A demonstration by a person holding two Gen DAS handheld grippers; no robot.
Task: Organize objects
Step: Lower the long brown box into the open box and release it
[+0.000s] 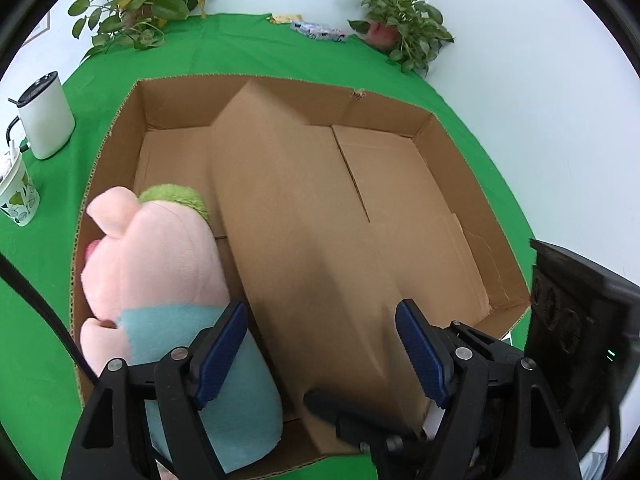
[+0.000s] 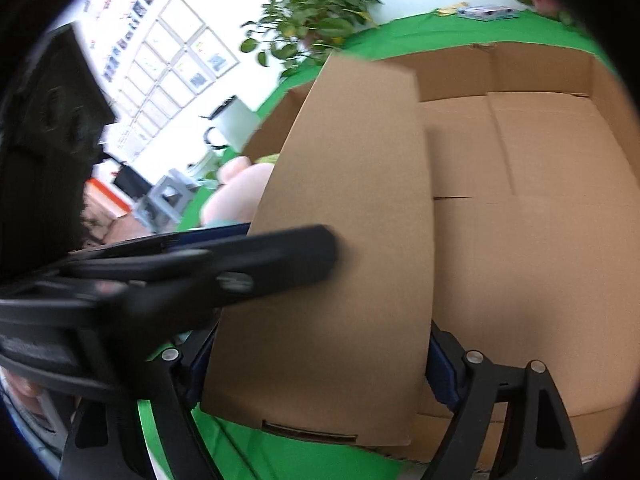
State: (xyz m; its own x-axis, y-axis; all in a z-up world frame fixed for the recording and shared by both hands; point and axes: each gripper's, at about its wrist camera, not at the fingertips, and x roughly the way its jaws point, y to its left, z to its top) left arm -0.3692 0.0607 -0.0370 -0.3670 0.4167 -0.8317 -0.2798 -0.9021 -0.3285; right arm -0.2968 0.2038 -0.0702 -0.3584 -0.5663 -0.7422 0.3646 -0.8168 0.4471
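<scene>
A large open cardboard tray box (image 1: pixel 376 108) lies on the green cloth. A long flat cardboard box (image 1: pixel 304 240) lies inside it, running front to back. A pink plush pig with a blue shirt (image 1: pixel 160 280) lies in the tray's left part, a green plush (image 1: pixel 180 196) behind it. My left gripper (image 1: pixel 322 352) is open above the tray's near end, its left finger beside the pig. My right gripper (image 2: pixel 316 364) is shut on the long cardboard box (image 2: pixel 340 240), holding its near end. The left gripper's finger (image 2: pixel 280 260) crosses the right wrist view.
A white kettle (image 1: pixel 46 120) and a paper cup (image 1: pixel 18 192) stand left of the tray. Two potted plants (image 1: pixel 144 0) (image 1: pixel 396 20) stand at the cloth's far edge, with a small patterned item (image 1: pixel 318 32) between them. A white wall is on the right.
</scene>
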